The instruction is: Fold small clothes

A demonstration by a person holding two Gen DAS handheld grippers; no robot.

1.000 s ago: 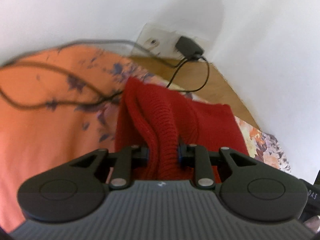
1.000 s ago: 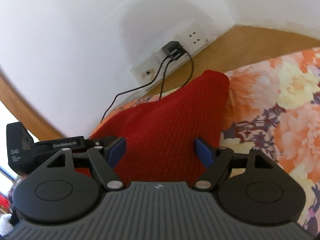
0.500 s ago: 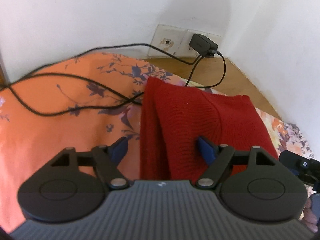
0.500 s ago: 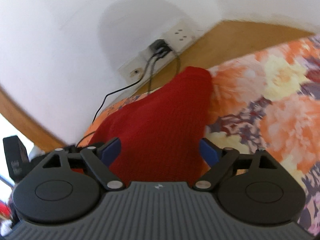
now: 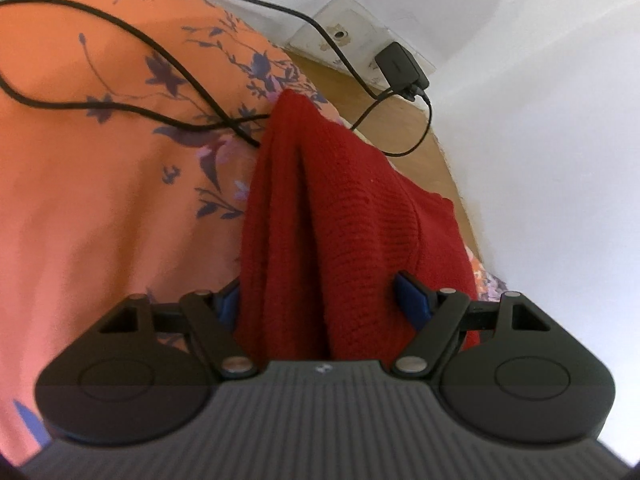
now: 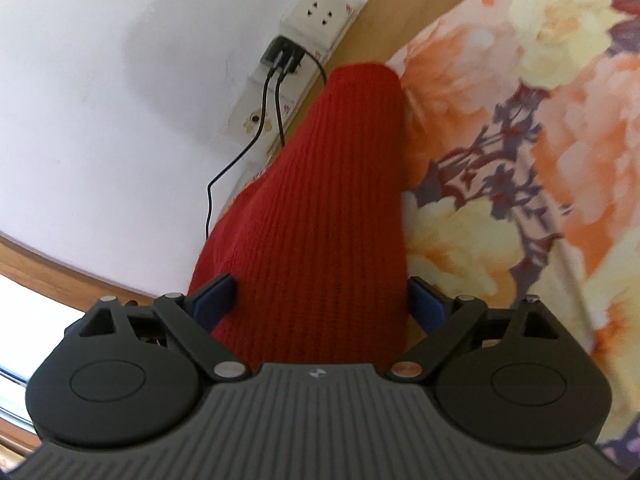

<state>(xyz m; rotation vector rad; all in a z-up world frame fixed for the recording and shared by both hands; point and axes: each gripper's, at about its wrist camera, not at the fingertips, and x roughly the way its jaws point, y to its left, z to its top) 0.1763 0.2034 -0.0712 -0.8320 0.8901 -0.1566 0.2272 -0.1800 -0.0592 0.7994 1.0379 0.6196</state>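
Straddling the red knit [image 5: 344, 216] on the bed [image 5: 100, 200], the left gripper [image 5: 320, 300] has wide jaws gripping nothing; cables [image 5: 188, 92] beside the knit could snag. Right gripper [image 6: 320, 300] likewise spread, empty; closing could bunch it.

Left hand-held gripper [image 5: 320, 300]: dark grey ribbed body with small pale logo at centre of front edge; two rounded black lobes, each with faint inset circle; black linkage arms with triangular cut-outs; silver pivot pins at arm bases, smaller silver screws further out; blue pads on fingers [image 5: 412, 300]

Right hand-held gripper [image 6: 320, 300]: same build, with grey ribbed housing and central logo mark, paired black discs with circular recesses, angled black links, two silver rivets near body edge and small bright screws on outer arms; blue finger pads [image 6: 214, 298], with slight motion blur

No sleeves or cables attached in either view
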